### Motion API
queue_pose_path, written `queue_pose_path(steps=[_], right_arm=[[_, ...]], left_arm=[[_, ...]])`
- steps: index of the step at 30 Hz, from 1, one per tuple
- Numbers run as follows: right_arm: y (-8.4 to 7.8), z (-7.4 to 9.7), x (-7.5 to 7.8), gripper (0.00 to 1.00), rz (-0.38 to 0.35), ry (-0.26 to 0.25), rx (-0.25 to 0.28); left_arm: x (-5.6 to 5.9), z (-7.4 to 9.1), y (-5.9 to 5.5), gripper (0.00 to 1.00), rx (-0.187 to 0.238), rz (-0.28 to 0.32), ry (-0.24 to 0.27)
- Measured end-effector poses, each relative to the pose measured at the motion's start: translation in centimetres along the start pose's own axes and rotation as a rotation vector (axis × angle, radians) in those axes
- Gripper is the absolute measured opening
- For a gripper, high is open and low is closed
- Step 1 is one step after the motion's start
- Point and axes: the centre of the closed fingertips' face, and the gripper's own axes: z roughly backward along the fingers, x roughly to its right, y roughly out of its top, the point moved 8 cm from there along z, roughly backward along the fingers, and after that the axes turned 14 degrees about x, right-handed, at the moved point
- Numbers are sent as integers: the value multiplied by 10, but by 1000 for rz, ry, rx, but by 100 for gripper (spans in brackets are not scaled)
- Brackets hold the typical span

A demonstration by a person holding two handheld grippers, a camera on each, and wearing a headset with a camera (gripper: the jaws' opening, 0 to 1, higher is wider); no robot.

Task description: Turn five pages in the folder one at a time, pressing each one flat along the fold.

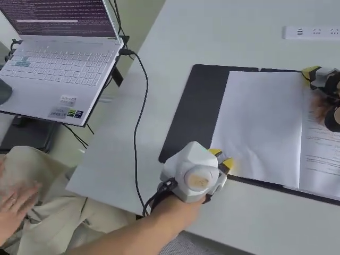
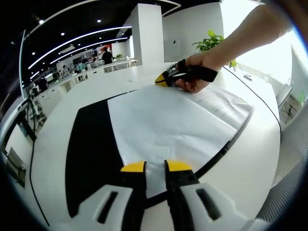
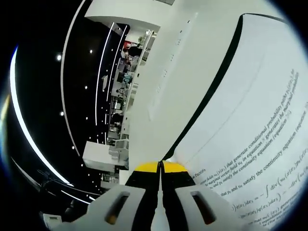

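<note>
Since a freshly turned sheet tends to lift, the left tool (image 2: 155,167) sits on the blank back of the turned sheet (image 1: 260,122) at the near edge of the folder (image 1: 186,114). Its jaws are a narrow slit apart with nothing between them, so it looks placed as a weight, not a grip. The right tool (image 3: 160,166) rests at the folder's far edge, by the top of the fold (image 1: 301,133), with its jaws brought fully together. That suits pressing down the crease, which I judge to be the step in hand. Whether a corner of the printed page (image 3: 250,139) is pinched there I cannot tell.

The folder lies open on the white worktop (image 1: 255,32), its black cover bare to the left of the turned sheet. In the head view the folder's right side is cut off and the hand at its far edge is blurred. How many of the 5 pages are done cannot be read.
</note>
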Motion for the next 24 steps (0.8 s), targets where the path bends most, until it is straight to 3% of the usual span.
queue_pose_path(steps=[8, 14, 24], right_arm=[[-14, 31, 5, 0, -4, 40, -151], [-24, 53, 7, 0, 10, 54, -210], [-38, 89, 16, 0, -37, 77, -287]], left_arm=[[1, 1, 0, 13, 2, 3, 1], [1, 1, 0, 13, -2, 0, 0], [2, 1, -1, 13, 3, 2, 0]])
